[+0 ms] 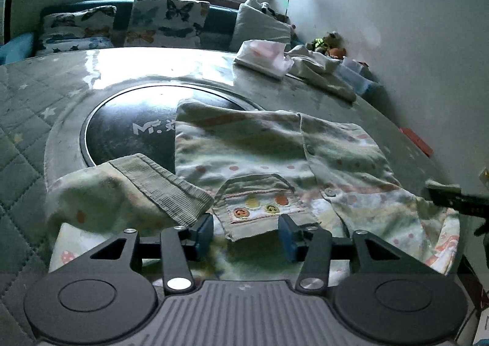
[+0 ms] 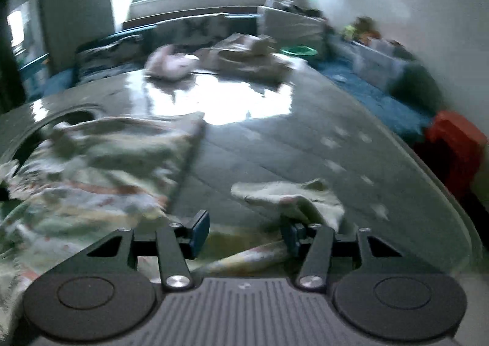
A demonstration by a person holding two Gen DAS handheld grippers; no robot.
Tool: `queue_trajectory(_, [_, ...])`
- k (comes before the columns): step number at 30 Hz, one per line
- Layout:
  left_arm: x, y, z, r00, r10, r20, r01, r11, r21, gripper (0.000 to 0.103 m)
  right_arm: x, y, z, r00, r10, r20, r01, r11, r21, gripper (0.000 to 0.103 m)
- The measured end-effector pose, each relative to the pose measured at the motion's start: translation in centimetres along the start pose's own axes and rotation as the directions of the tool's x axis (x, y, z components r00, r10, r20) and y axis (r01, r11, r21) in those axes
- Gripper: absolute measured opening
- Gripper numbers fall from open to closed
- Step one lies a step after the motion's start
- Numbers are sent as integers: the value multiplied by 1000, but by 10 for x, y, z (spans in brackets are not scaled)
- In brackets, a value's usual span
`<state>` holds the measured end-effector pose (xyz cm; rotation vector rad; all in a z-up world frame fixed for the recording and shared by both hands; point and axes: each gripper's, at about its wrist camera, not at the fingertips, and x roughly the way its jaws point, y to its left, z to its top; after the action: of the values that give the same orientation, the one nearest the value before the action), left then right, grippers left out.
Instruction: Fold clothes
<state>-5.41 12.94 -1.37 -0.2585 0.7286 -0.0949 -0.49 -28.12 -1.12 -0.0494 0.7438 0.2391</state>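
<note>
Both grippers, left (image 1: pixel 246 231) and right (image 2: pixel 244 233), hang half-open and empty over the pale dotted cotton baby jacket (image 1: pixel 244 147) on the round table (image 1: pixel 61 95).

Left tongs (image 1: pixel 246 234) and right tongs (image 2: pixel 244 234) both angle downward, jaws parted, pads pressing nothing
</note>
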Motion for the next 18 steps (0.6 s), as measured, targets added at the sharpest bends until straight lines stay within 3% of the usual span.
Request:
queue_trajectory(5, [-1, -10, -5, 999, 30, 16, -30, 999, 28, 56, -8, -23, -24, 998, -60, -6, 60, 990, 125, 58])
queue_trajectory(7, [-2, -11, -6, 999, 38, 21, -39, 999, 32, 57, -12, -28, -29, 997, -78, 7, 77, 988, 135, 68])
queue_trajectory(9, [-2, -11, -7, 999, 44, 27, -45, 999, 24, 57, -14, -34, -35, 990, -143, 7, 141, 980, 143, 71])
queue_trajectory(18, [-4, -12, -9, 995, 78, 61, -78, 997, -6, 57, -5, -44, -36, 984, -179, 15, 174, 968, 180, 92])
